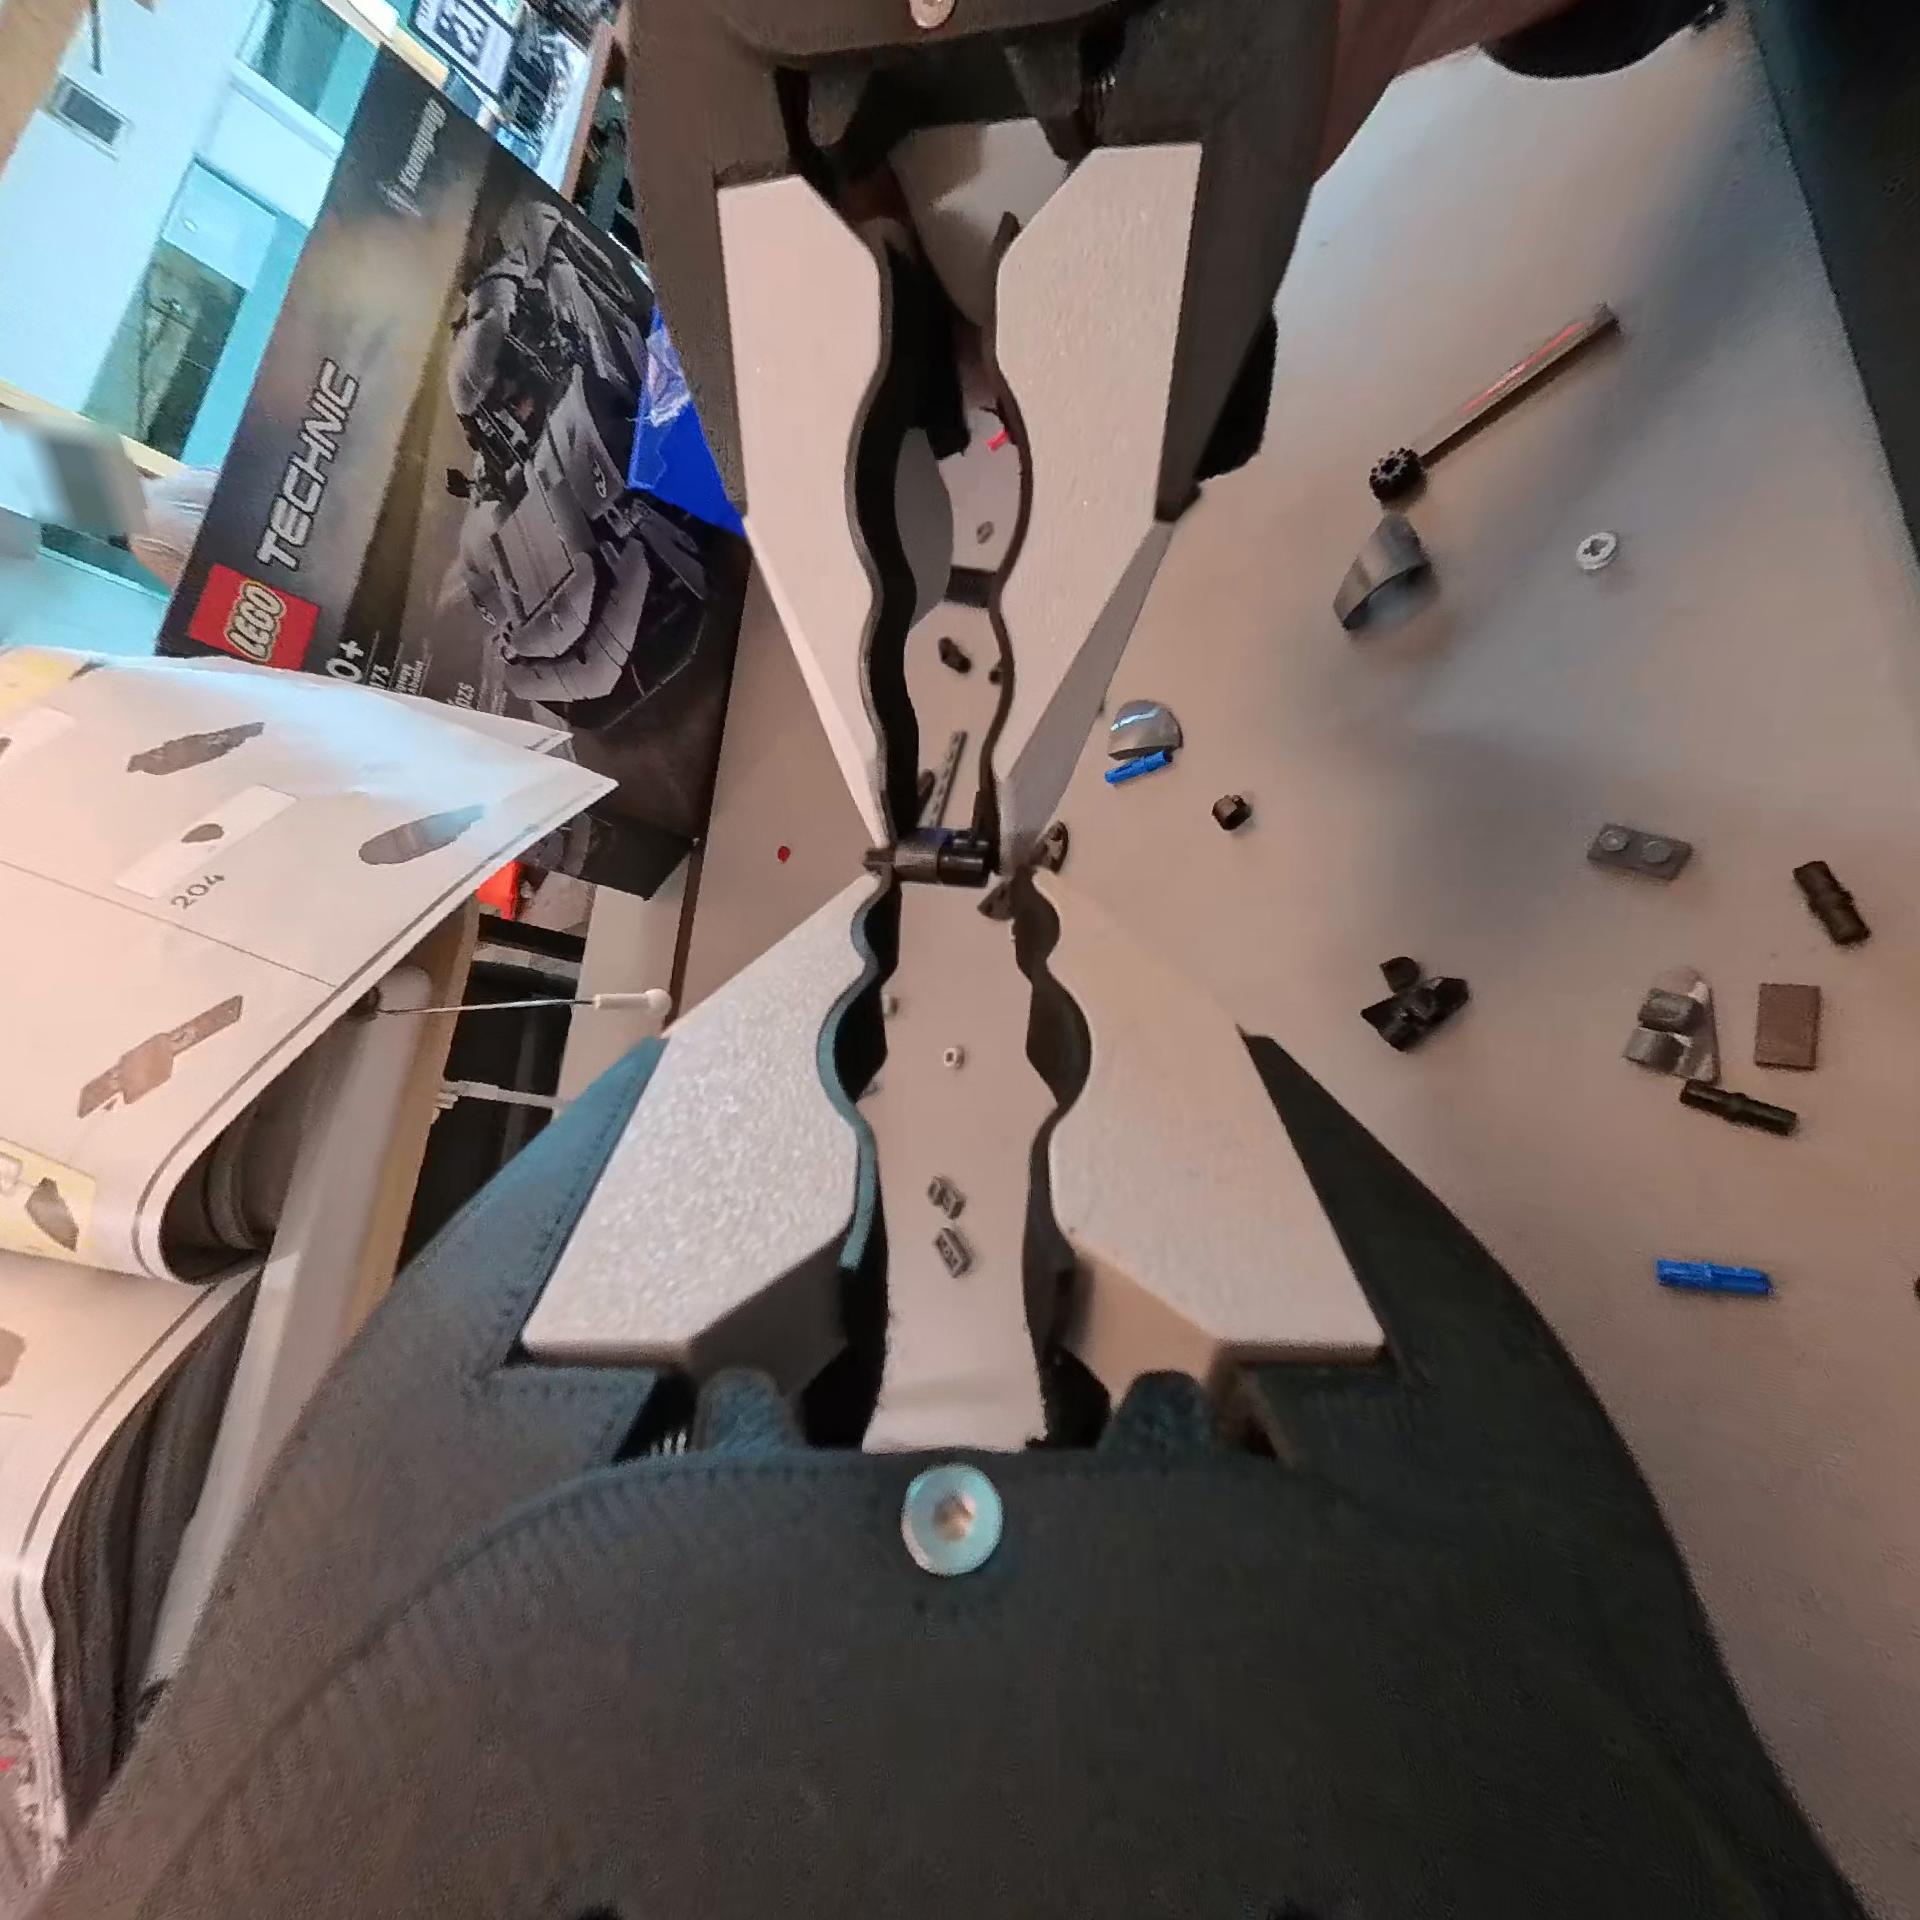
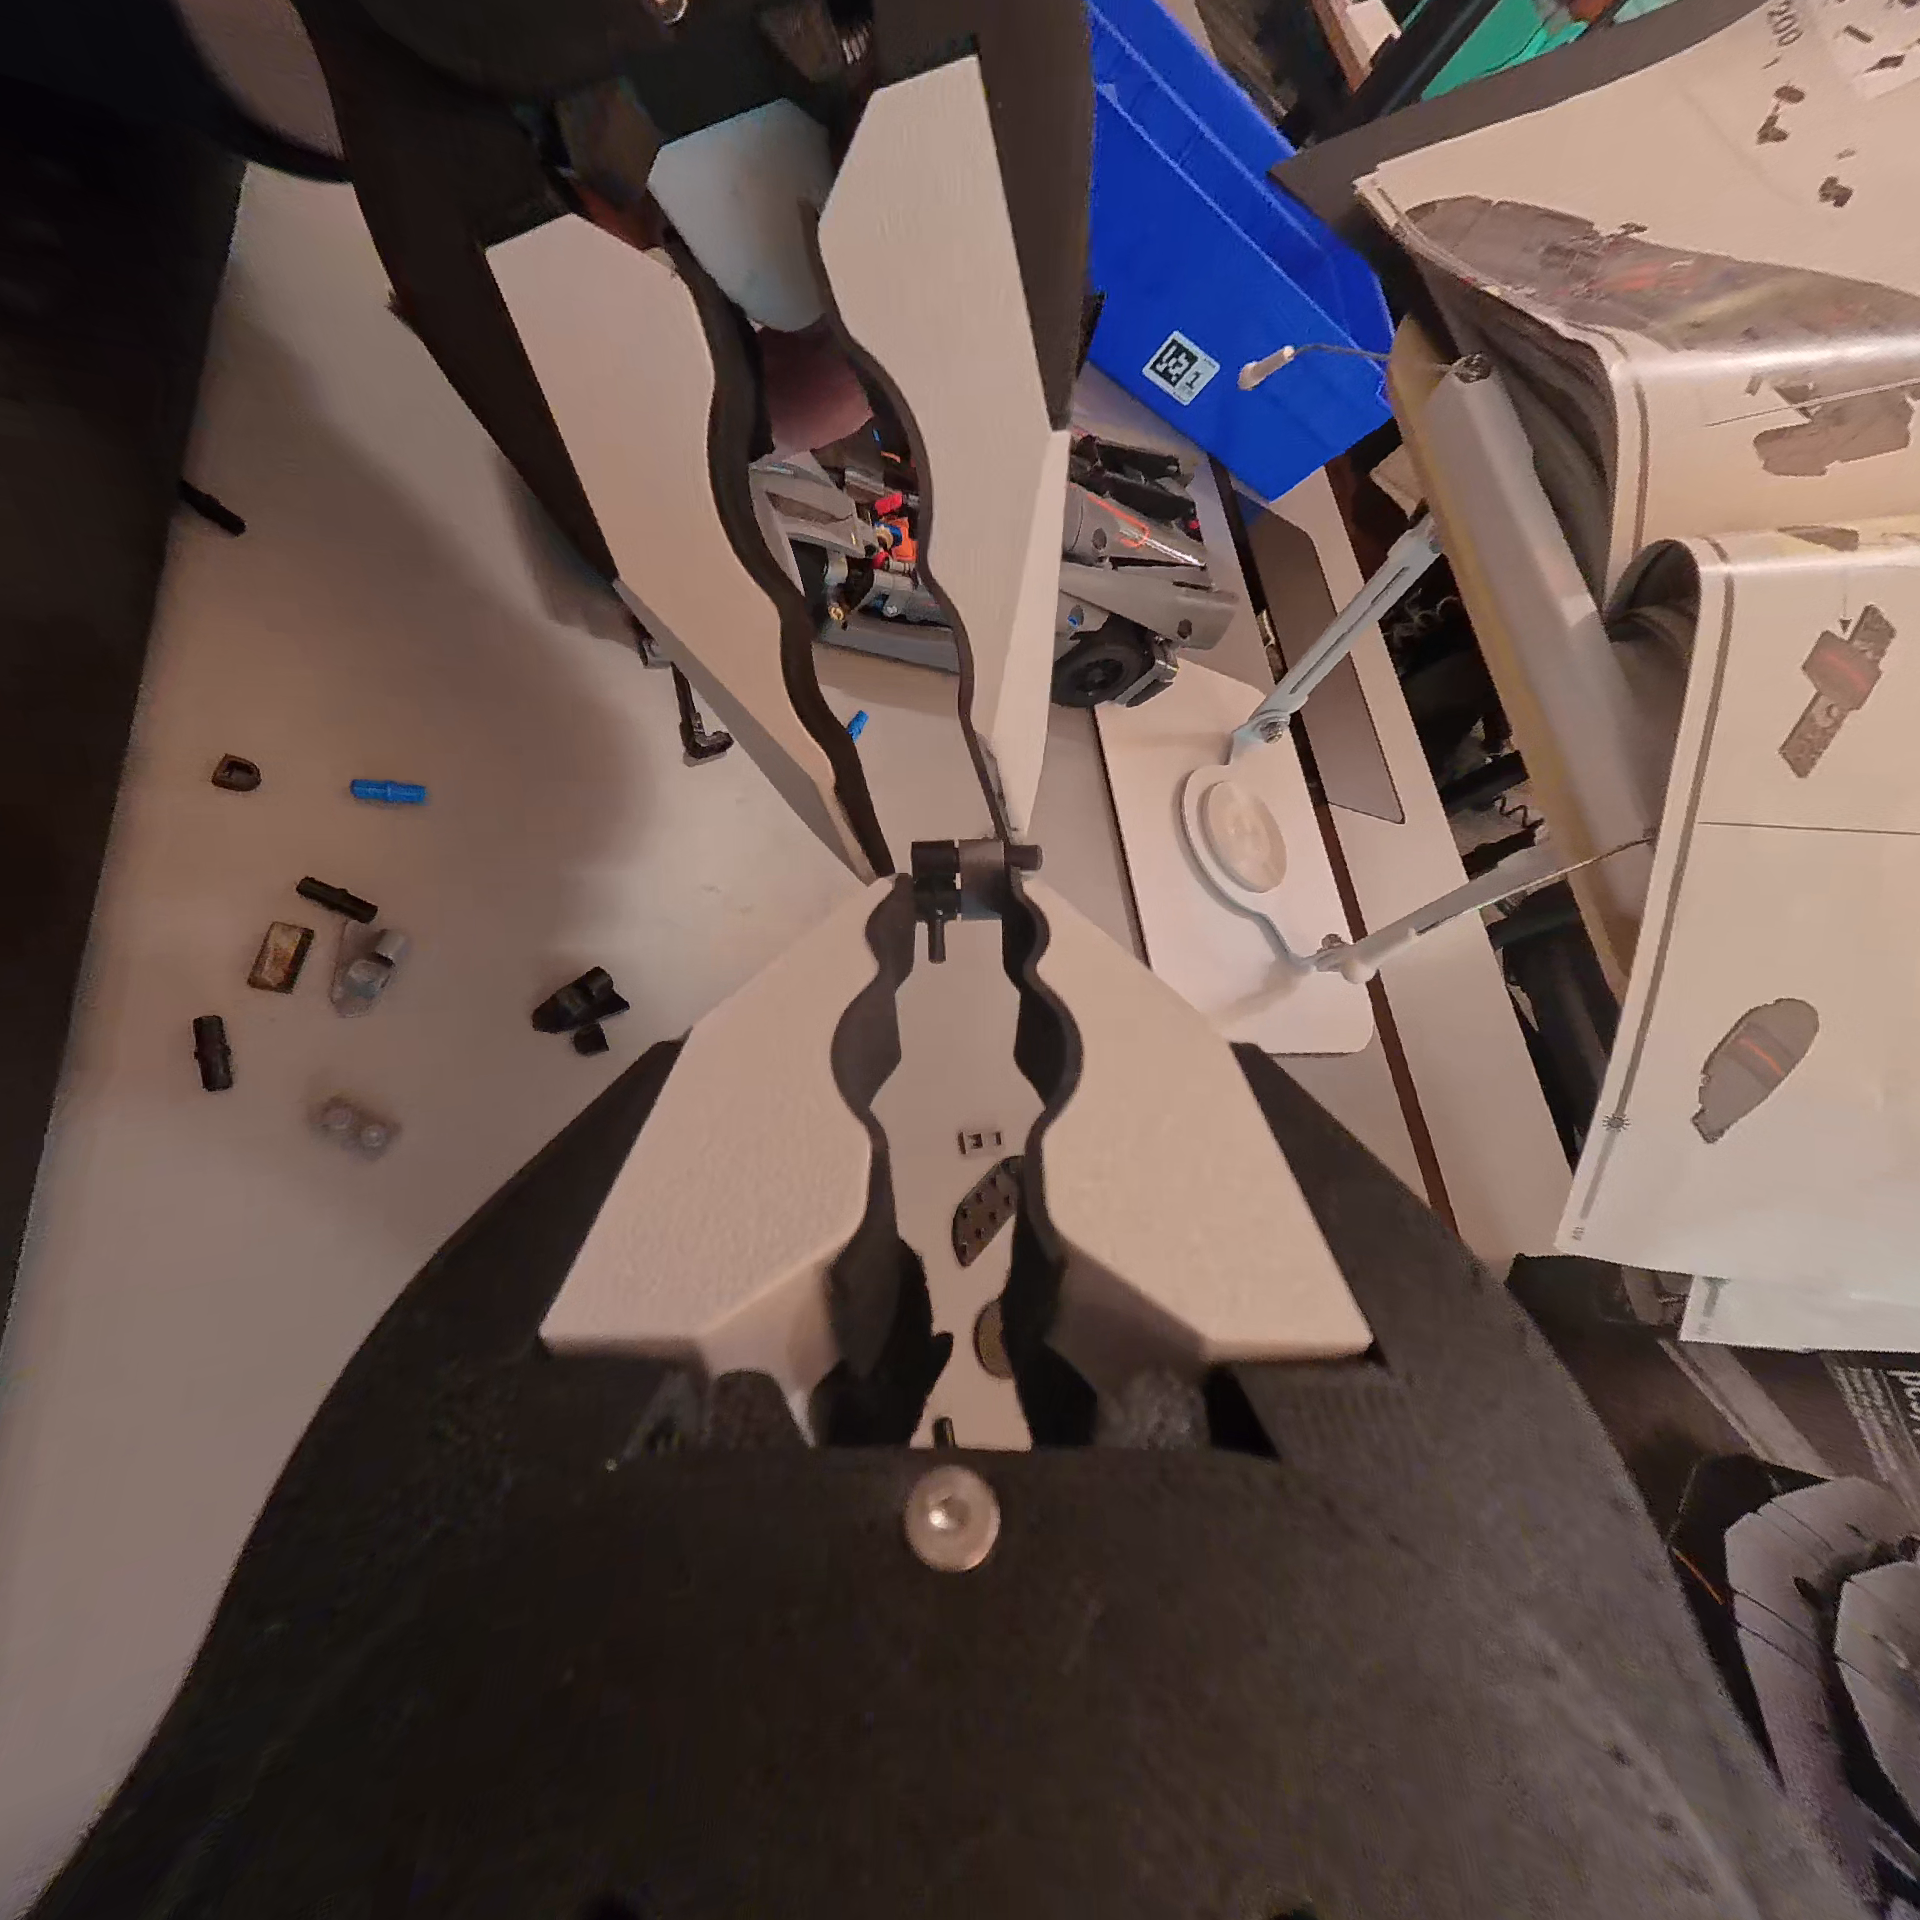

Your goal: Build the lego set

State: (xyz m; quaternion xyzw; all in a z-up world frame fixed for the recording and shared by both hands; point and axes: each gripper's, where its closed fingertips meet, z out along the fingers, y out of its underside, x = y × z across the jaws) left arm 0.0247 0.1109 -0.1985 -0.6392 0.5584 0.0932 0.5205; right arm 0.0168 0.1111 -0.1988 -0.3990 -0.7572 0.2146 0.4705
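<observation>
A small dark grey and black connector piece (image 1: 935,857) hangs in the air above the white table (image 1: 1558,675). My left gripper (image 1: 945,883) reaches up from below and is shut on it. My right gripper (image 1: 940,831) comes in from above, tip to tip, and is shut on the same piece. In the right wrist view the piece (image 2: 971,868) sits between the tips of my right gripper (image 2: 961,888), with a black pin hanging from it. My left gripper (image 2: 945,847) meets it from above. The partly built grey car (image 2: 1132,582) stands behind, largely hidden by the fingers.
Loose parts lie on the table: blue pins (image 1: 1709,1276) (image 2: 387,792), black pins (image 1: 1829,902), a grey plate (image 1: 1636,852), a gear on an axle (image 1: 1392,473). The set's box (image 1: 436,468) and the open booklet (image 1: 208,883) (image 2: 1766,831) stand at the side, beside a blue bin (image 2: 1216,239). Less than 4 cm separates the two grippers' tips. Both grippers' tips are roughly 25 cm from the partly built grey car (image 2: 1132,582).
</observation>
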